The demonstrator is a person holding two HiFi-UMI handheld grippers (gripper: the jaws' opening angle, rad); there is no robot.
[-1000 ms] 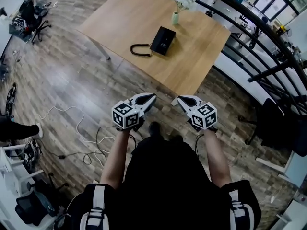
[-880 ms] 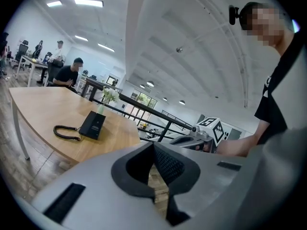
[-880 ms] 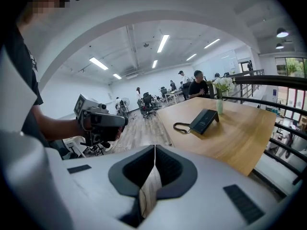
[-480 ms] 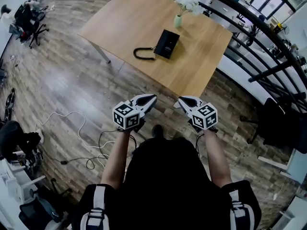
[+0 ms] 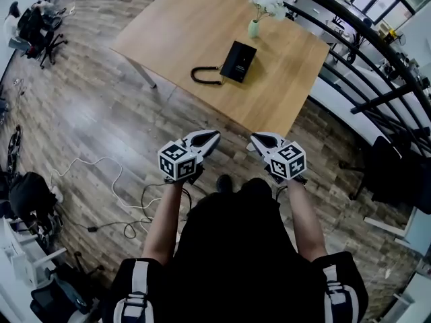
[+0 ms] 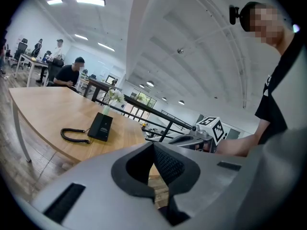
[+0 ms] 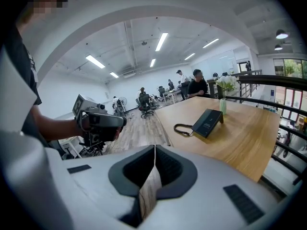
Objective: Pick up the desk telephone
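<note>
Grippers, two, nearest to me: I am holding the left gripper (image 5: 211, 138) and the right gripper (image 5: 257, 140) side by side in front of my torso, both pointing toward the table ahead. Jaws on each are sitting pressed together, the pads meeting along a single seam and pinching nothing. Neither gripper is touching anything on the table.

Floor (image 5: 101, 106), wooden planks: it is running under me and out to the left. Pale cables (image 5: 111, 173) are trailing across it just left of my left arm.

Tabletop (image 5: 175, 25), light wood: it is lying ahead of both grippers, its near edge just beyond the jaws in the head view.

Desk telephone (image 5: 239, 61), black: it is lying flat near the middle of the tabletop, well apart from both grippers. Coiled cord (image 5: 205, 76), black: it is looping off the telephone's left side and resting on the wood.

Vase (image 5: 254, 27), pale green, holding white flowers (image 5: 268, 4): it is standing upright just beyond the telephone, near it but not touching.

Railing (image 5: 377, 66), black bars: it is running past the tabletop's right side.

Office chair (image 5: 40, 25), dark: it is standing on the floor far off at the upper left.

Seated person (image 6: 72, 73): in the left gripper view, one is sitting at a far desk behind the tabletop.
</note>
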